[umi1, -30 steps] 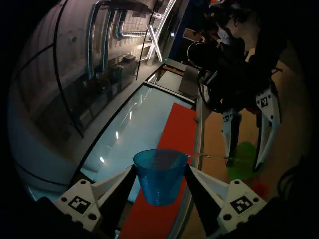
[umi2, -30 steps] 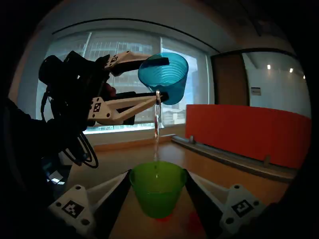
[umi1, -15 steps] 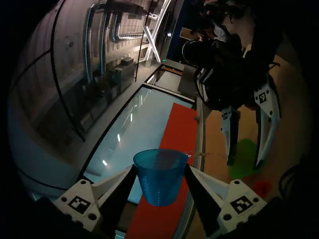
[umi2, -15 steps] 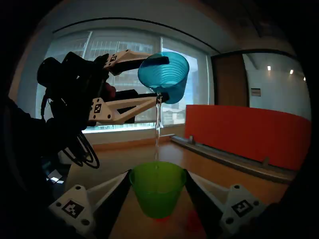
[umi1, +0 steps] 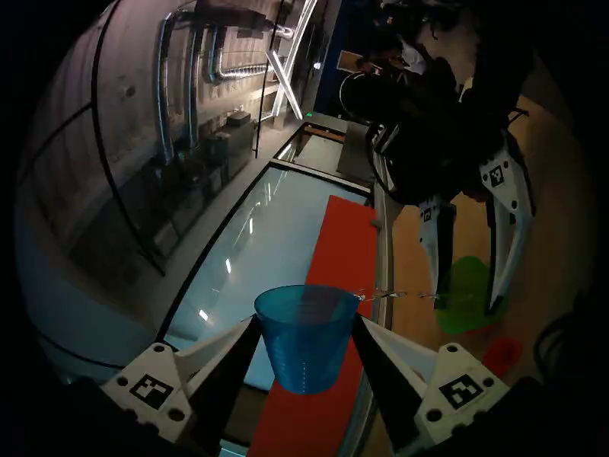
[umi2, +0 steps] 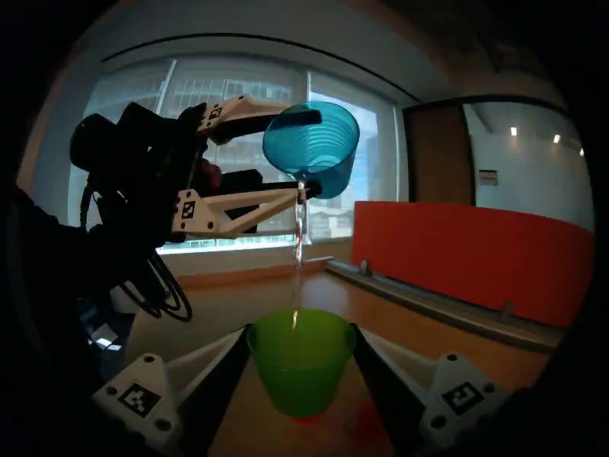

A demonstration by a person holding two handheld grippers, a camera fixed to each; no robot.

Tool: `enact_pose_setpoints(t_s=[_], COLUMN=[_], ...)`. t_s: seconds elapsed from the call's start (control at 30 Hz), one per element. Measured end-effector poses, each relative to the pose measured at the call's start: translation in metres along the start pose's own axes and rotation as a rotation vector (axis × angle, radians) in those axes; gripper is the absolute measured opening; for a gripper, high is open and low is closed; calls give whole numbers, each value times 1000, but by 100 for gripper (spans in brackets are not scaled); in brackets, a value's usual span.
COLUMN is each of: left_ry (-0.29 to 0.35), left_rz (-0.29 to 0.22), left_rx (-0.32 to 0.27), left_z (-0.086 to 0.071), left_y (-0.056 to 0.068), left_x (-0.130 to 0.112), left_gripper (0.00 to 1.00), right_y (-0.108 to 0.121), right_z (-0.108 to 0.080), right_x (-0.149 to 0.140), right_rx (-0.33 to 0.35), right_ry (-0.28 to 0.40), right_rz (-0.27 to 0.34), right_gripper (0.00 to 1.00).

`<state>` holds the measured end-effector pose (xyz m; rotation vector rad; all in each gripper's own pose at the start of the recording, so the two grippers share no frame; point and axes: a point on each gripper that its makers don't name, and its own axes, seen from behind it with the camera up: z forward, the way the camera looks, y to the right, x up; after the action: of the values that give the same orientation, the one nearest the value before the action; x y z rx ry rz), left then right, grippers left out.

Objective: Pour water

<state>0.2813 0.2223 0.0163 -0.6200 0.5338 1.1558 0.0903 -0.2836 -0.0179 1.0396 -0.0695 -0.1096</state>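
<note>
**Blue cup tipped, water running into the green cup**

In the right gripper view, the blue cup (umi2: pixel 312 148) sits at 12 o'clock, tipped over so its mouth faces down and toward the camera. A thin stream of water (umi2: pixel 297 244) leaves its lower lip and falls toward 6 o'clock, into the open mouth of the green cup (umi2: pixel 301 359) directly below. How much either cup holds cannot be told.

The left gripper (umi2: pixel 314 150) clamps the blue cup, one finger on each opposite side of its wall. The right gripper (umi2: pixel 301 335) grips the green cup the same way, with fingers at its 9 and 3 o'clock. The green cup is upright over the wooden table (umi2: pixel 228 305); whether its base touches the wood cannot be told.

Both cups are translucent plastic and taper to a narrower base, and the blue one is ringed with fine ribs. In the left gripper view, the stream runs from the blue cup's rim toward 3 o'clock and reaches the green cup.
</note>
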Motion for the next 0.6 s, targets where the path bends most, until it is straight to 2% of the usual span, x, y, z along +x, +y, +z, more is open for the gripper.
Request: enact_pose_setpoints(t_s=[0.37, 0.6], left_ry=[13, 19], left_rz=[7, 35], left_rx=[5, 4], left_z=[0, 0], left_y=[-6, -8], left_x=[4, 8], left_gripper=[85, 85], right_y=[-1, 1], right_z=[1, -1], right_x=[1, -1], right_rx=[1, 0], right_ry=[2, 5], right_rz=[-4, 1], right_gripper=[93, 93])
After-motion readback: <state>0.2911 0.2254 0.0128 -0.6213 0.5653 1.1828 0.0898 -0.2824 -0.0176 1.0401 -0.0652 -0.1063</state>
